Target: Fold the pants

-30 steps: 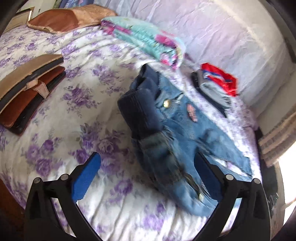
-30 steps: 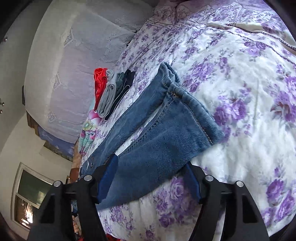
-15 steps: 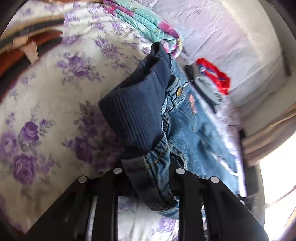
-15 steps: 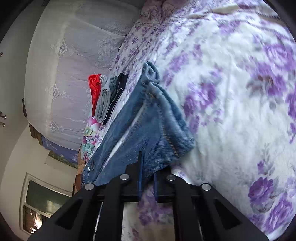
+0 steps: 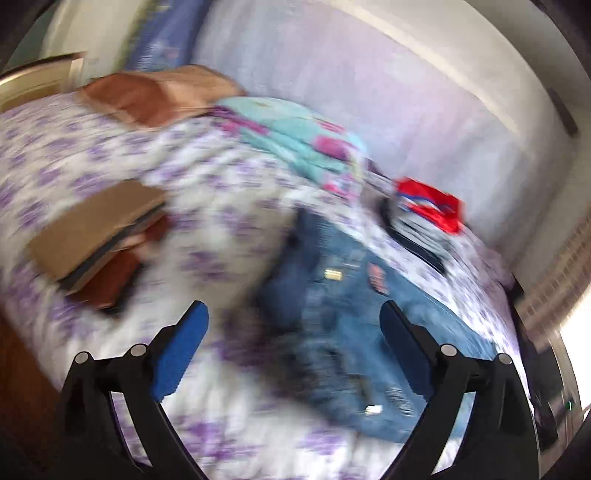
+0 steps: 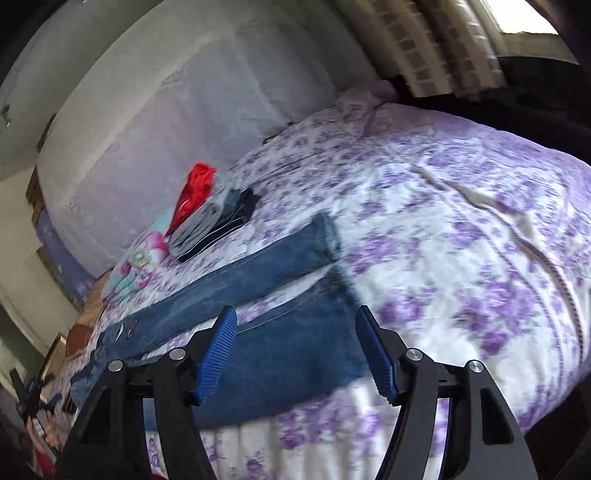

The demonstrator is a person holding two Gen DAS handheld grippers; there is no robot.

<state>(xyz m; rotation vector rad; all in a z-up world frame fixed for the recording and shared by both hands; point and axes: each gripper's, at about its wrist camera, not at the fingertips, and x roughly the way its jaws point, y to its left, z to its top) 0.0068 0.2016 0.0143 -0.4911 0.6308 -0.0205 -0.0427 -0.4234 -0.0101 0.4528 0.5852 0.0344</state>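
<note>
My left gripper [image 5: 293, 345] tilts down over the waistband, jaws just reopened wide, holding nothing | my right gripper [image 6: 297, 349] likewise above the leg hems, jaws just reopened, empty | floral bedspread [image 6: 461, 206], folded clothes stack [image 6: 210, 225], lace curtain behind | jeans [image 6: 258, 295] lie flat, long axis running waist-to-hem between my grippers.

I see a bed [image 6: 461, 229] under a white, purple-flowered cover, a pale lace-draped wall [image 6: 192, 96] on its far side, and bright daylight through a curtained window [image 6: 524, 18] far right.
</note>
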